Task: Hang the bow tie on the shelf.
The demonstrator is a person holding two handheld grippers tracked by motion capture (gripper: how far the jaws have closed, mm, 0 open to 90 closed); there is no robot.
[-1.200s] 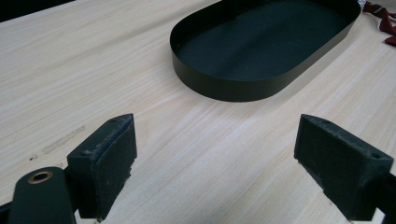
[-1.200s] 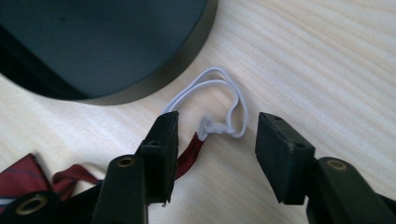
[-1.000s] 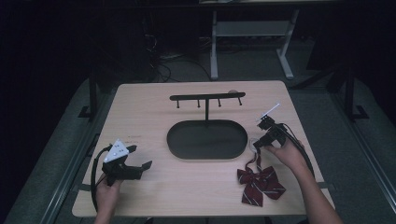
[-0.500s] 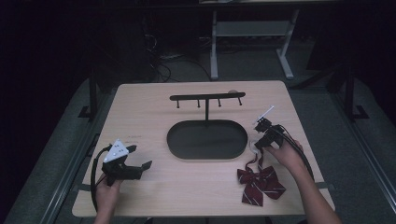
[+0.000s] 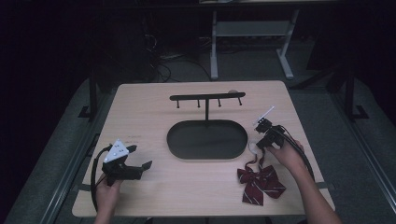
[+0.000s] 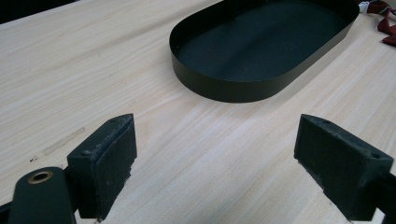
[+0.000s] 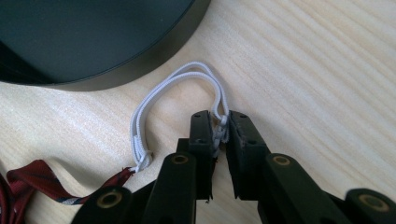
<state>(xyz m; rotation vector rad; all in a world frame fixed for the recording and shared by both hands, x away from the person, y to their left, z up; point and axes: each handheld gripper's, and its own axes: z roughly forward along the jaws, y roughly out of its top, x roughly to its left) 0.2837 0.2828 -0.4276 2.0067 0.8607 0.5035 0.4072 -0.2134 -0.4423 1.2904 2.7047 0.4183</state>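
Pale wood, the table [image 5: 154,116] carried the left gripper [image 5: 135,161] near its front-left corner, jaws spread wide over bare boards and empty. At the centre sat the black oval metal tray [image 5: 207,139] with its black hook rail [image 5: 207,97] standing behind it. To the right, the right gripper [image 7: 219,128] had its jaws pressed together on the white elastic loop [image 7: 159,95] of the dark red striped bow tie [image 5: 259,182]. Compared with a second ago that gripper sat lower and closer to the tray's right end (the left one had not shifted), so the grab looked made and a lift seemed next. The bow lay flat near the front-right edge, its long axis running from the loop by the tray towards the person.
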